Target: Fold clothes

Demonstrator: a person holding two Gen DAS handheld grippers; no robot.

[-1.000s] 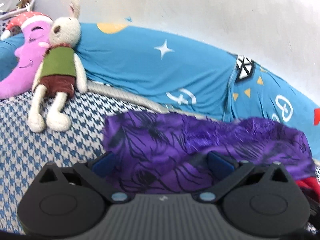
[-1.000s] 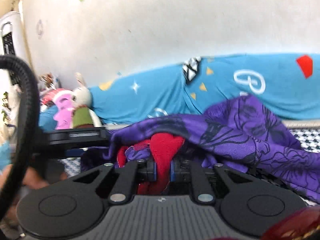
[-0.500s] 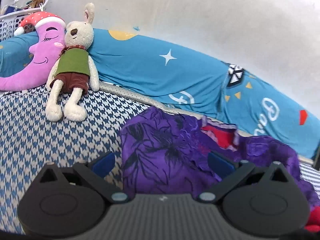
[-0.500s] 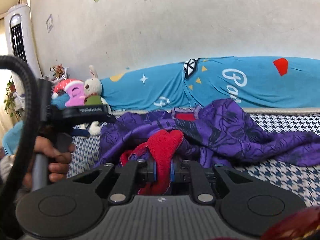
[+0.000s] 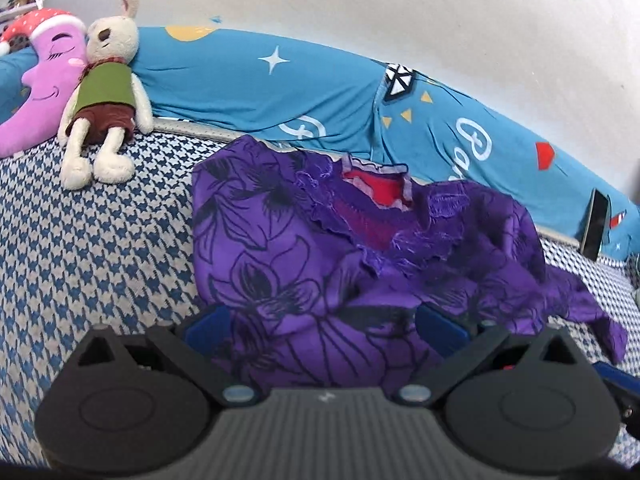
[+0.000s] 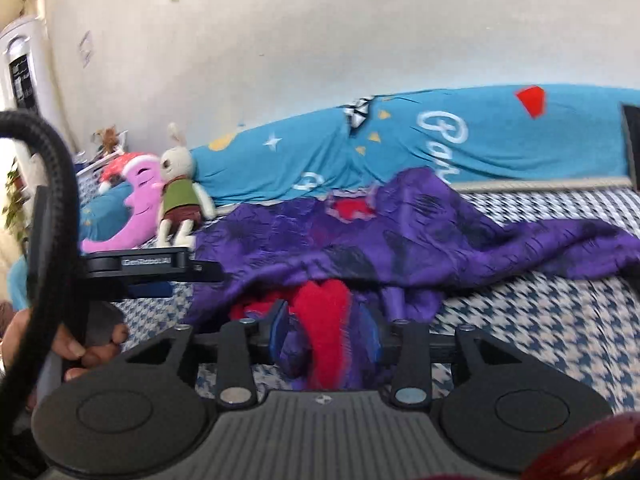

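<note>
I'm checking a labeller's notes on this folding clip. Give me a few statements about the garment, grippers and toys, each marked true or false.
1. The purple floral garment lies on the houndstooth bedcover. True.
2. The left gripper is clamped on the cloth. False: its jaws are wide apart with cloth between them.
3. The right gripper has purple and red fabric between its fingers. True.
4. The stuffed rabbit wears a blue vest. False: the vest is green.
5. The rabbit leans beside a pink moon pillow. True.
</note>
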